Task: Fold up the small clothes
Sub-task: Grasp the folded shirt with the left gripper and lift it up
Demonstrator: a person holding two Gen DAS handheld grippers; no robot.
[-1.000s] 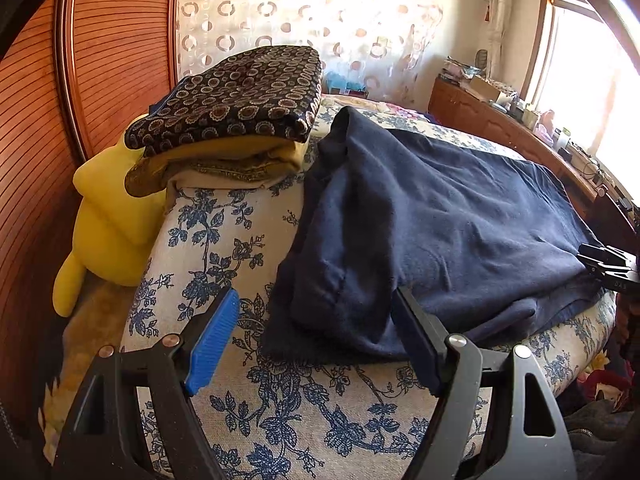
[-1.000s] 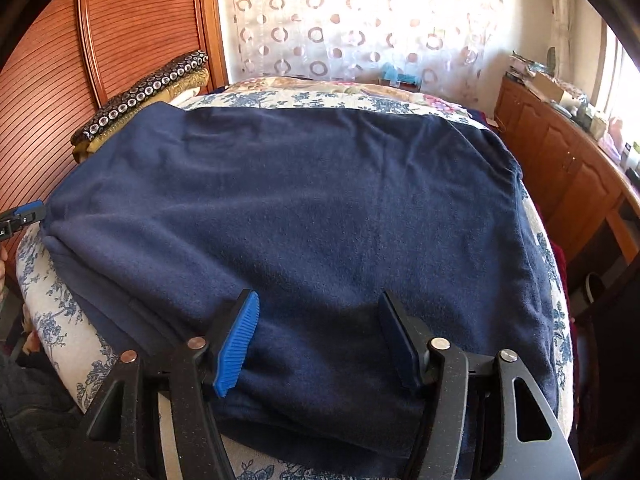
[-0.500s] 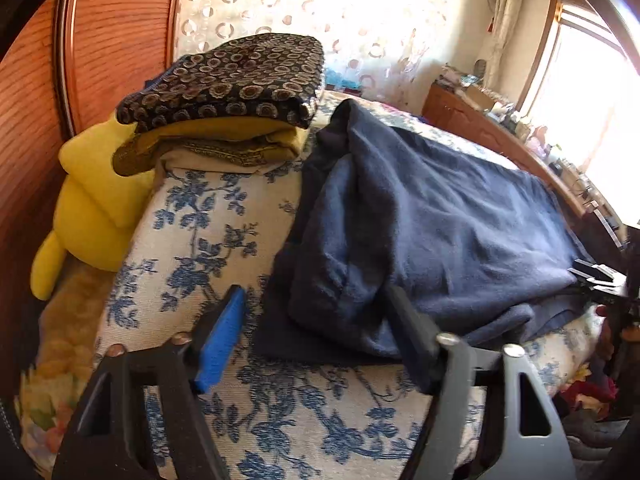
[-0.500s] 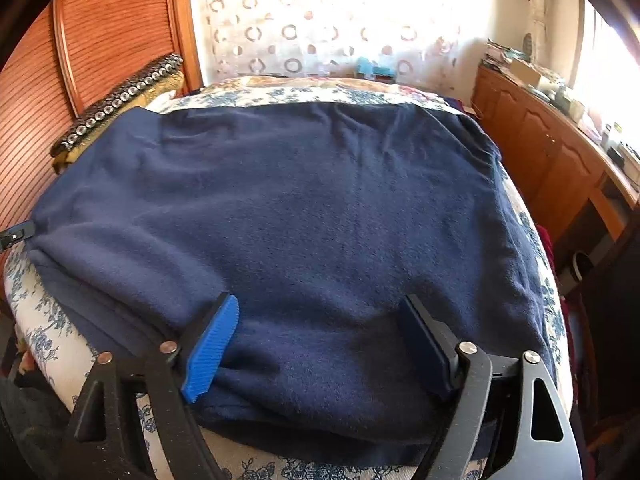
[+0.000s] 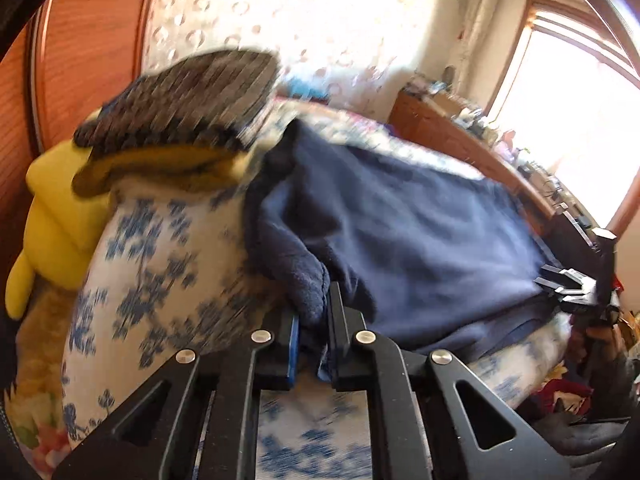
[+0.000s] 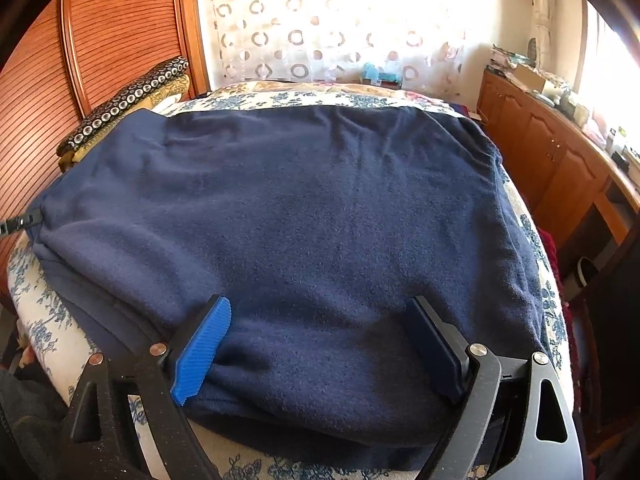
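Note:
A navy fleece garment (image 6: pixel 320 208) lies spread over the floral bedspread (image 6: pixel 36 308). In the left wrist view my left gripper (image 5: pixel 316 304) is closing on the garment's (image 5: pixel 420 232) near left corner, and a bunched fold is pinched between its pads and slightly lifted. My right gripper (image 6: pixel 320 308) rests over the near hem with its jaws opening wide; fabric lies between the fingers, but the pads do not press it. The right gripper (image 5: pixel 572 284) also shows at the far right of the left wrist view, and the left gripper's tip (image 6: pixel 24 222) shows at the garment's left edge.
A stack of folded clothes (image 5: pixel 180 112) sits at the bed's back left, beside a yellow plush toy (image 5: pixel 52 220). A slatted wooden door (image 6: pixel 120 32) stands on the left. A cluttered wooden sideboard (image 6: pixel 552 148) runs along the right under the window.
The left gripper has gone from wide open to shut on the garment's corner and has risen a little. The right gripper's jaws have spread wider over the hem without moving away.

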